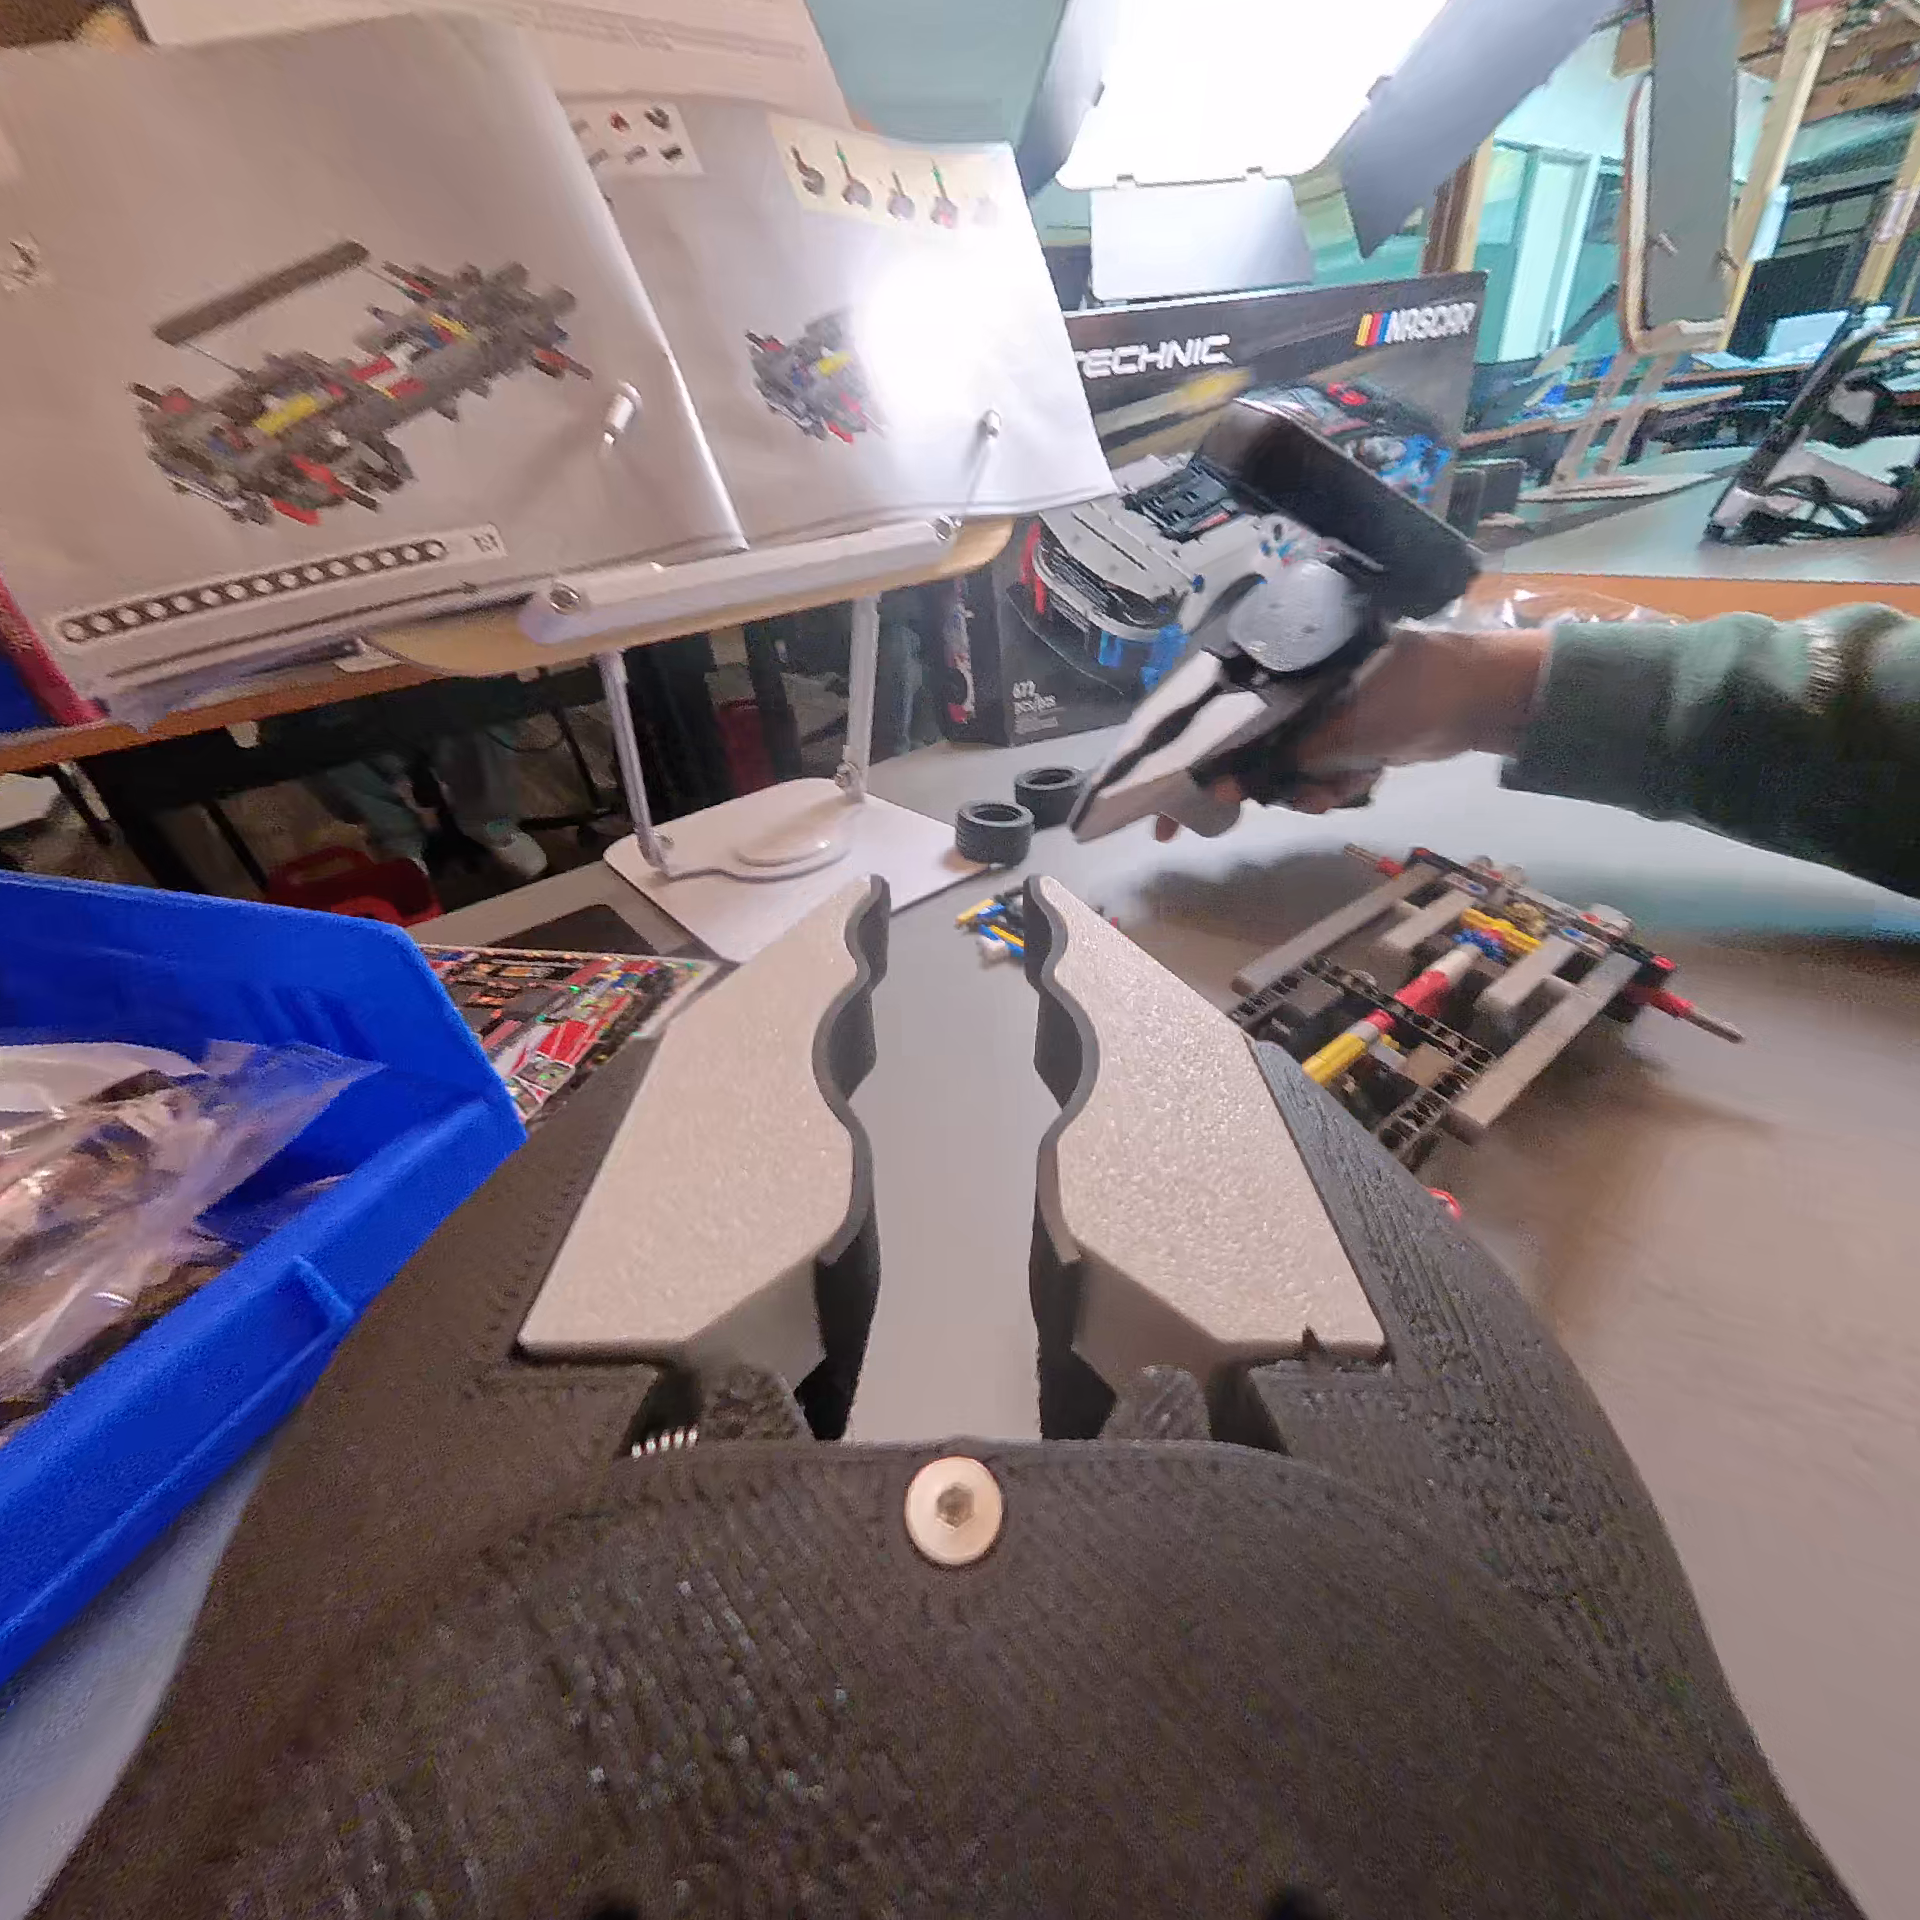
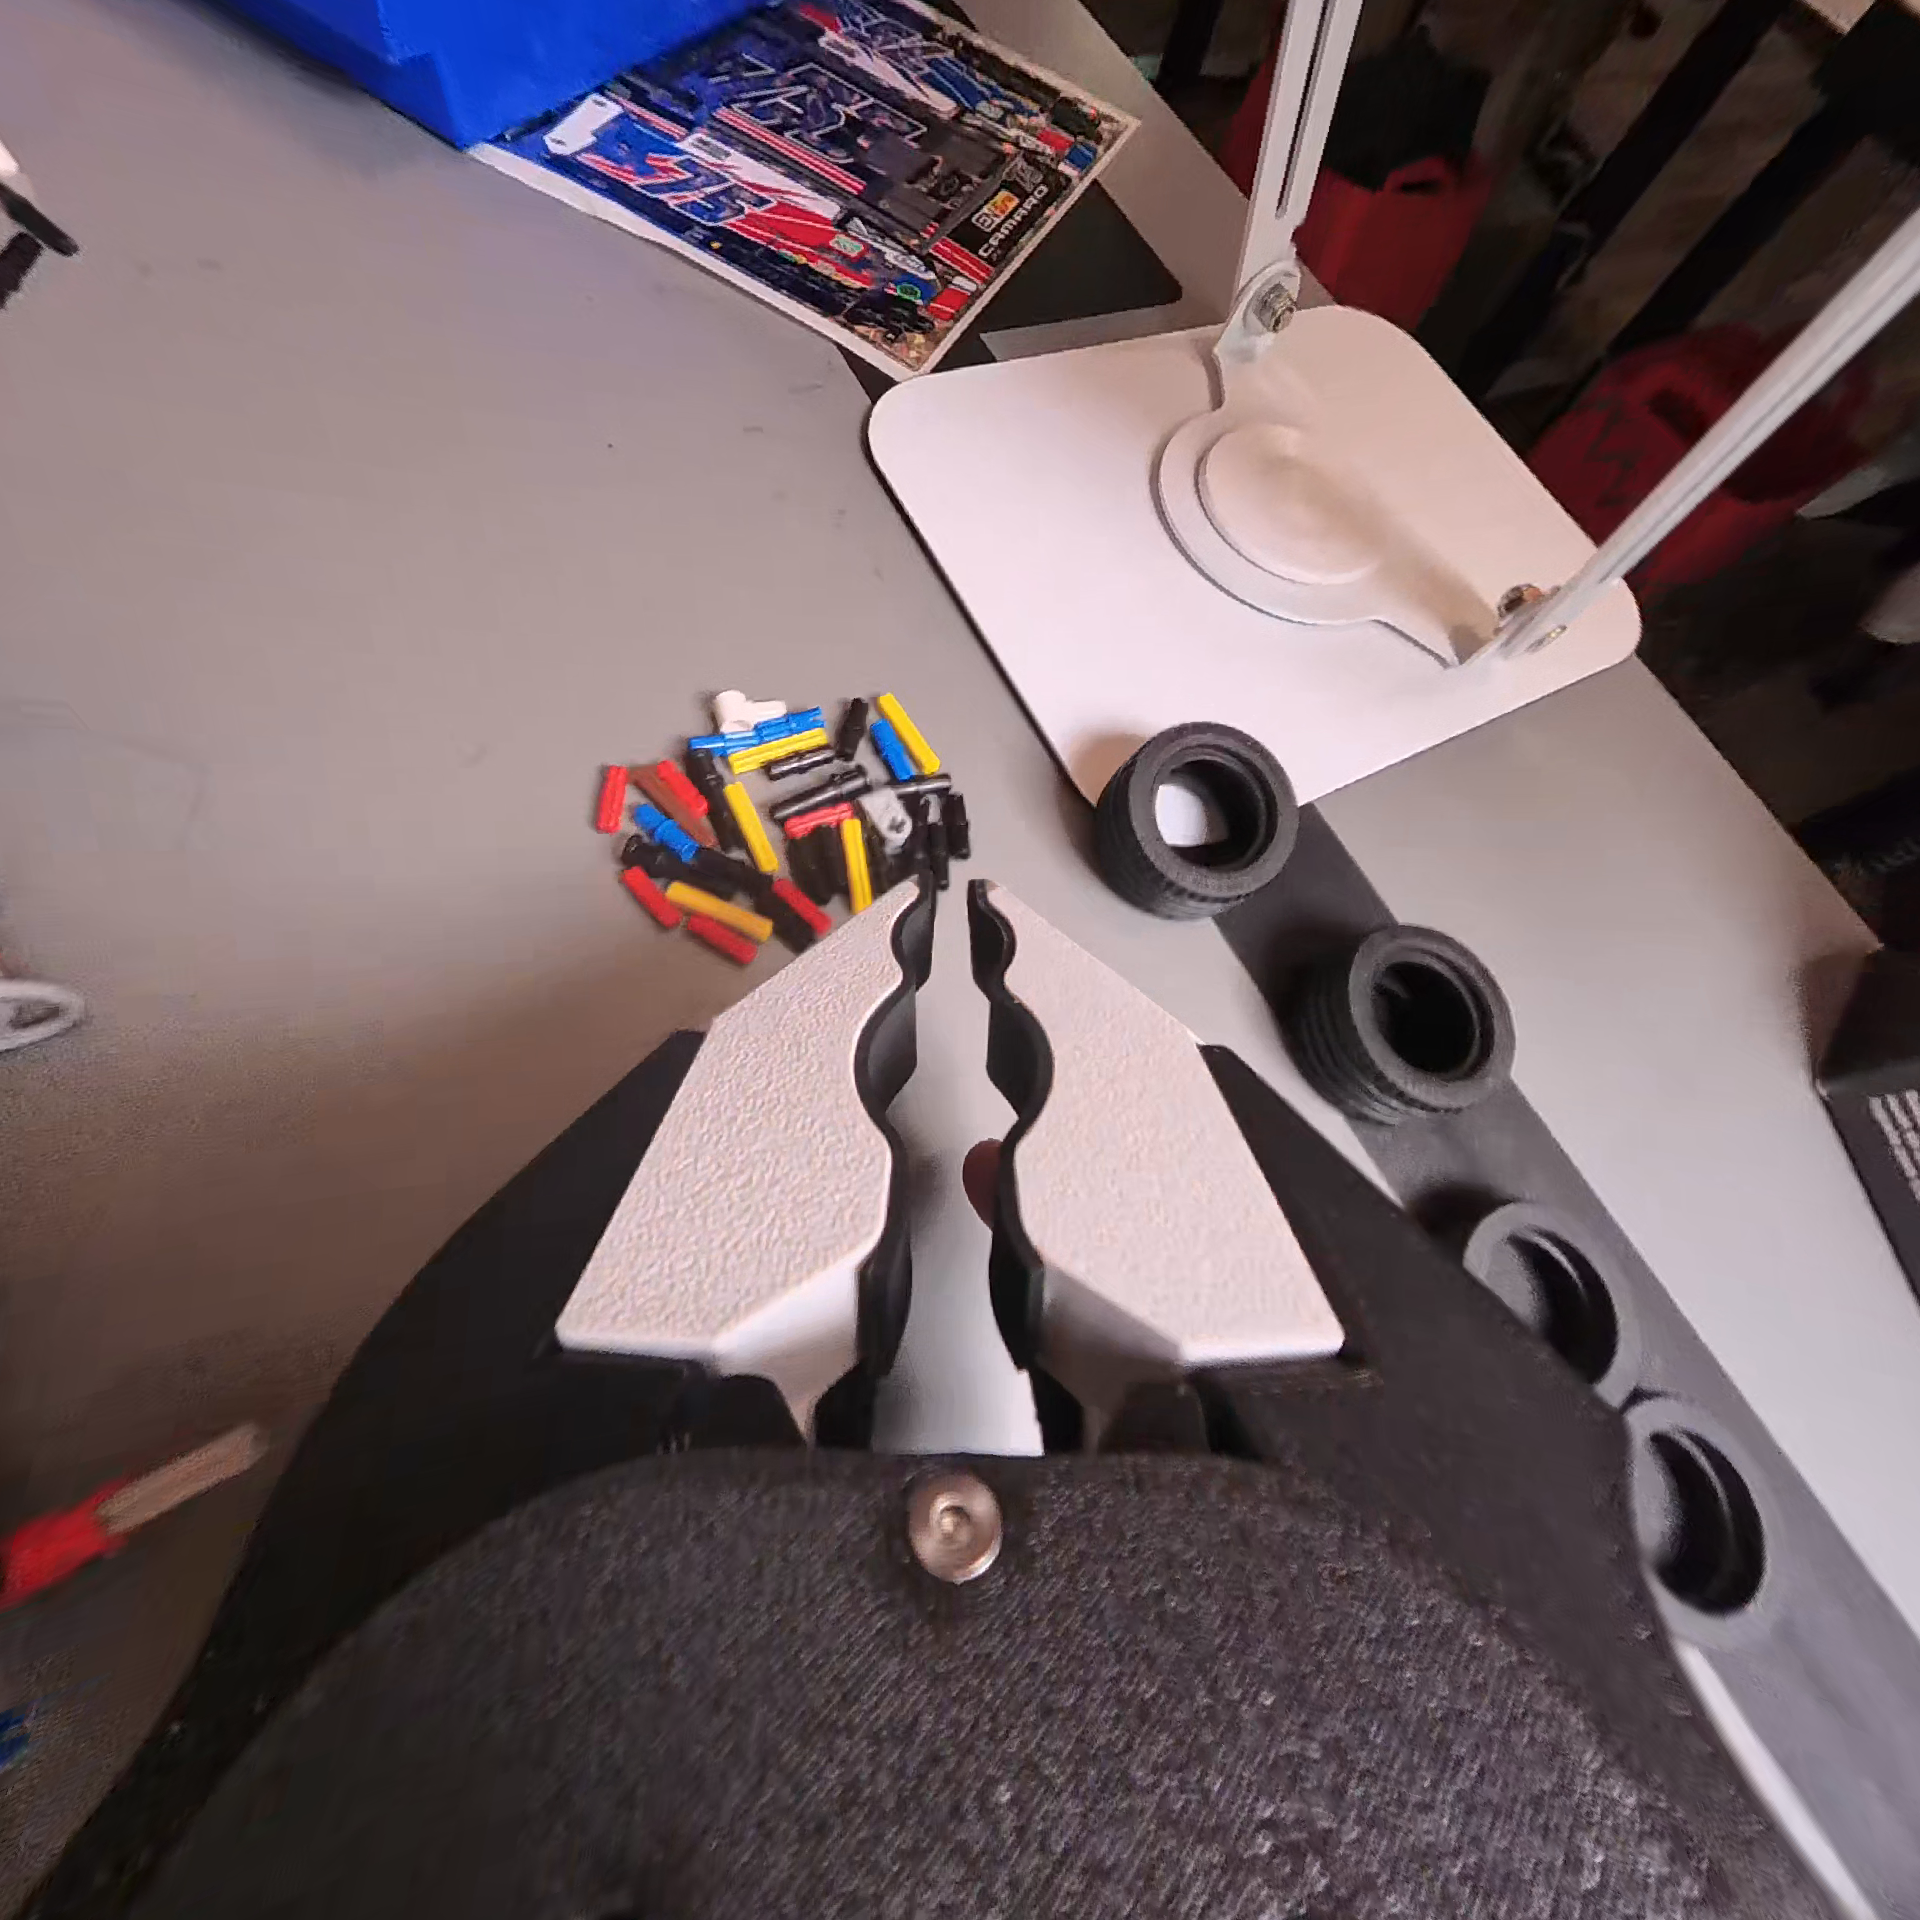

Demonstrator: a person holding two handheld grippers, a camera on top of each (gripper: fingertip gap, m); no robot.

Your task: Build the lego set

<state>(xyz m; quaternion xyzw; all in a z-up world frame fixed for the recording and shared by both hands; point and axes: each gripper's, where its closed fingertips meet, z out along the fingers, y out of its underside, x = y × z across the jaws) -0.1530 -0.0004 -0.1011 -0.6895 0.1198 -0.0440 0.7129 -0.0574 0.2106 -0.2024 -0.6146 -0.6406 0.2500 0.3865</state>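
A pile of small red, yellow, blue and black pins (image 2: 769,821) lies on the grey table (image 2: 312,520); it also shows in the left wrist view (image 1: 992,925). My right gripper (image 2: 951,896) hovers just over the pile's right edge, its jaws a narrow gap apart with nothing between the tips. In the left wrist view a hand holds the right gripper (image 1: 1143,769) above the tyres. My left gripper (image 1: 956,904) is open and empty, low over the table and pointing at the pile. The part-built grey and black chassis (image 1: 1455,987) lies to the right.
Several black tyres (image 2: 1195,821) sit in a row right of the pile. The white stand base (image 2: 1039,520) carries the open instruction booklet (image 1: 416,364). A blue bin (image 1: 260,1039) of bagged parts, a sticker sheet (image 2: 831,177) and the set's box (image 1: 1247,416) stand around. Some 25 cm of space lies between my two pairs of fingers.
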